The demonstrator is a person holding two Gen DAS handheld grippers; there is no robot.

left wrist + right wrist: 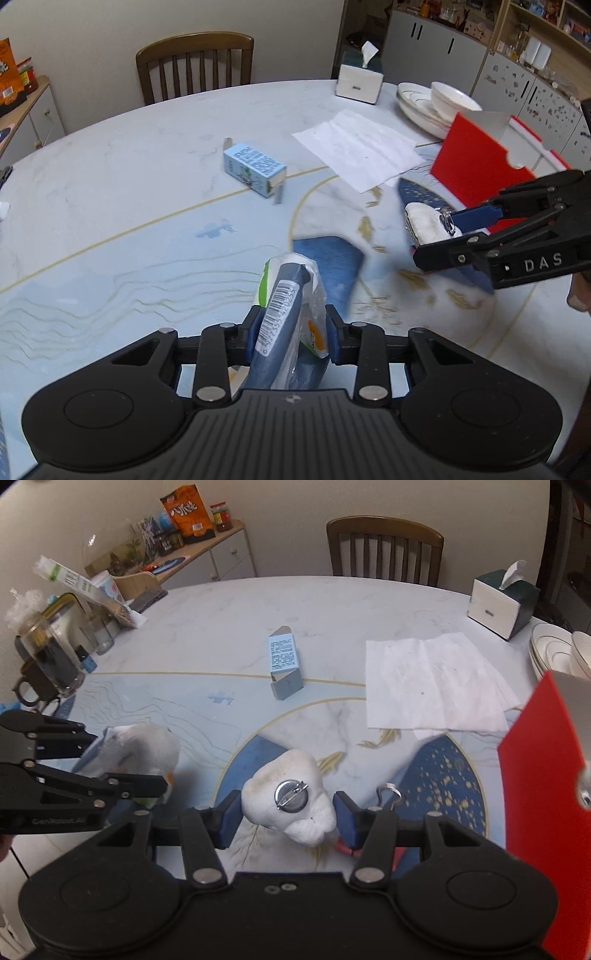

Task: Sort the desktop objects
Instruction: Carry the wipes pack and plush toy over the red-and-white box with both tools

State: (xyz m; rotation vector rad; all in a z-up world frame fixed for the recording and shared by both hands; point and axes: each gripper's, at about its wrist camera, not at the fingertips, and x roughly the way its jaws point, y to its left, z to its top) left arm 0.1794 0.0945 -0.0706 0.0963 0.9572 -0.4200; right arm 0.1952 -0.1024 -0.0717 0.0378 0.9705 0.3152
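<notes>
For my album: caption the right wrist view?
Right gripper around a white plush, red box beside it.

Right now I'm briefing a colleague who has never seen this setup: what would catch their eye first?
Probably the bright red box at the table's right edge, by far the loudest color. Next, each gripper's load: the left gripper is clamped on a plastic-wrapped packet with a barcode, while a white plush badge with a metal pin back sits between the right gripper's fingers. Beyond them, a small blue carton lies mid-table.
</notes>
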